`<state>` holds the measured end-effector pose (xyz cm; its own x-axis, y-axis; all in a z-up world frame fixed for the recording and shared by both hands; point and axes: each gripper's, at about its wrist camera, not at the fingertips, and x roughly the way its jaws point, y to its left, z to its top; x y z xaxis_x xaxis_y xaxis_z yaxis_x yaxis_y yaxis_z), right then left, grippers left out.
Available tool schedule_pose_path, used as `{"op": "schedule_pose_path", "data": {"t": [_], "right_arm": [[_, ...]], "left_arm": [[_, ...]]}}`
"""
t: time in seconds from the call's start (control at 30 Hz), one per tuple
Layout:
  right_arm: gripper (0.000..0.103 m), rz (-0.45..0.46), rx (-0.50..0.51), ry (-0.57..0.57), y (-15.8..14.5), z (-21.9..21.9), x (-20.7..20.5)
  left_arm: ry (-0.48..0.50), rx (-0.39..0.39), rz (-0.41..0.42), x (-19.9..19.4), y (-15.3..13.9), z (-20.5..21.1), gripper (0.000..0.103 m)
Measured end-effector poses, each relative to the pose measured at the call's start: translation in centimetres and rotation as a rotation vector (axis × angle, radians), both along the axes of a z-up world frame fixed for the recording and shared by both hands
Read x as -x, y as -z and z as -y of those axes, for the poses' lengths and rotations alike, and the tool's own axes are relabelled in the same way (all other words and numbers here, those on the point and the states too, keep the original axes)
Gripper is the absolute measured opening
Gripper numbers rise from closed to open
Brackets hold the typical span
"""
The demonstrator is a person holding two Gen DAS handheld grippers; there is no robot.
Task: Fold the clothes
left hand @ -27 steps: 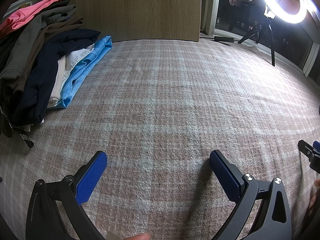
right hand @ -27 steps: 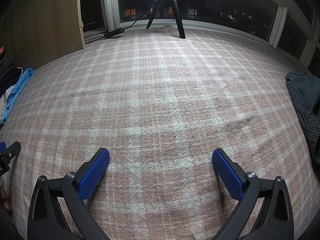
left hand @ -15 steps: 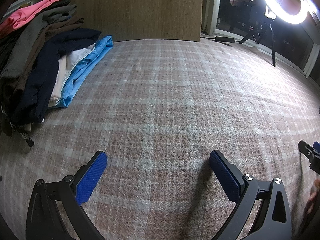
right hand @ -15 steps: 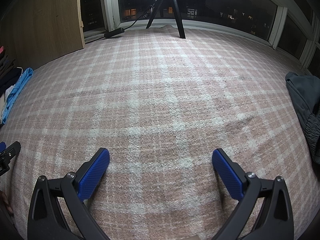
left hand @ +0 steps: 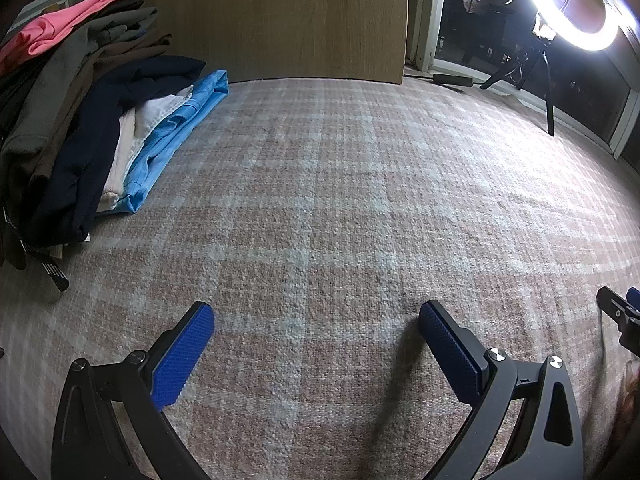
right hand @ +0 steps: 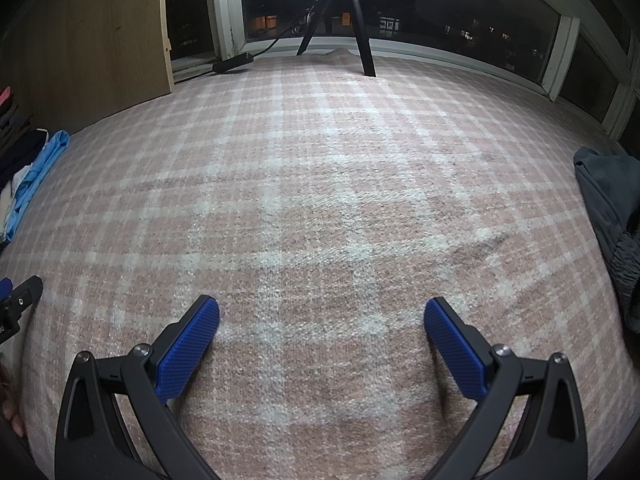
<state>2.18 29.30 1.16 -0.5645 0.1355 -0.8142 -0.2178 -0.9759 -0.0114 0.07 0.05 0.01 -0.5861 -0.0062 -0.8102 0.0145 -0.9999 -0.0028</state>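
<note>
Change since a second ago: almost none. Left wrist view has panned a hair, the stack sits slightly more rightward in frame; right wrist view is identical. Both grippers idle, so I read this as a gap between garments: nothing picked, next piece not started.

Left gripper (left hand: 316, 316): blue-padded fingers wide apart, nothing between them, hovering low over the pink-and-white plaid blanket (left hand: 360, 208). Right gripper (right hand: 322, 314): same, fingers spread, empty, over bare blanket.

Where the clothes are:
- Leaning stack of folded clothes (left hand: 76, 120) lies ahead and well to the left of the left gripper, against the wooden panel (left hand: 260, 20). Layers visible: pink on top, grey and brown under it, navy, white, bright blue at the bottom edge touching the blanket. Looks like the done pile.
- Crumpled dark grey garment (right hand: 608, 216) lies ahead and far to the right of the right gripper, at the frame edge, partly cut off. Judging by the rumple, it's the unfolded supply and likely the next target.

Blanket between and ahead of both grippers carries no garment, so no fold is in progress. Next move probably calls for the right gripper to swing right and pinch an edge of the grey piece, then drag it to the centre.

Ring light on a tripod (left hand: 572, 4) stands far ahead-right by the window, out of the work zone.
</note>
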Motion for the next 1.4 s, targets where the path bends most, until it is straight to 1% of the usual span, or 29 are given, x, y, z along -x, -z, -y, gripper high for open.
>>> {"op": "schedule_pose_path", "data": {"t": [0.2, 0.3, 0.4, 0.6, 0.7, 0.8, 0.93, 1.07, 1.2, 1.4], "right_arm": [[0.103, 0.030, 0.004, -0.002, -0.9, 0.2, -0.7], [0.103, 0.051, 0.002, -0.038, -1.6, 1.1, -1.0], [0.103, 0.015, -0.009, -0.056, -3.0, 2.0, -1.8], [0.103, -0.068, 0.029, -0.062, -8.3, 2.5, -4.6], [0.103, -0.110, 0.048, -0.064, -11.0, 2.7, -5.9], [0.103, -0.150, 0.063, -0.065, -13.5, 2.9, -7.2], [0.103, -0.187, 0.044, -0.053, -15.3, 2.8, -8.3], [0.103, -0.223, 0.025, -0.040, -17.0, 2.7, -9.4], [0.103, -0.260, 0.007, -0.028, -18.8, 2.6, -10.5], [0.103, -0.289, -0.035, 0.122, -20.6, -1.6, -14.6]], "left_arm": [[-0.003, -0.019, 0.012, 0.3, -0.3, 0.5, 0.102], [-0.032, -0.052, -0.020, -0.3, -1.7, 1.4, 0.101], [-0.019, -0.034, -0.050, -0.8, -3.8, 1.5, 0.101], [0.008, 0.018, -0.135, -2.7, -9.8, 1.3, 0.101], [0.025, -0.004, -0.149, -3.5, -12.4, 1.7, 0.101], [0.036, -0.008, -0.174, -4.6, -14.5, 1.8, 0.101], [0.059, 0.001, -0.196, -5.8, -16.5, 1.7, 0.101], [0.090, -0.030, -0.219, -6.4, -18.2, 1.4, 0.101], [0.129, -0.036, -0.257, -6.9, -19.9, 0.4, 0.101], [0.235, -0.059, -0.300, -6.9, -21.6, -2.3, 0.101]]}}
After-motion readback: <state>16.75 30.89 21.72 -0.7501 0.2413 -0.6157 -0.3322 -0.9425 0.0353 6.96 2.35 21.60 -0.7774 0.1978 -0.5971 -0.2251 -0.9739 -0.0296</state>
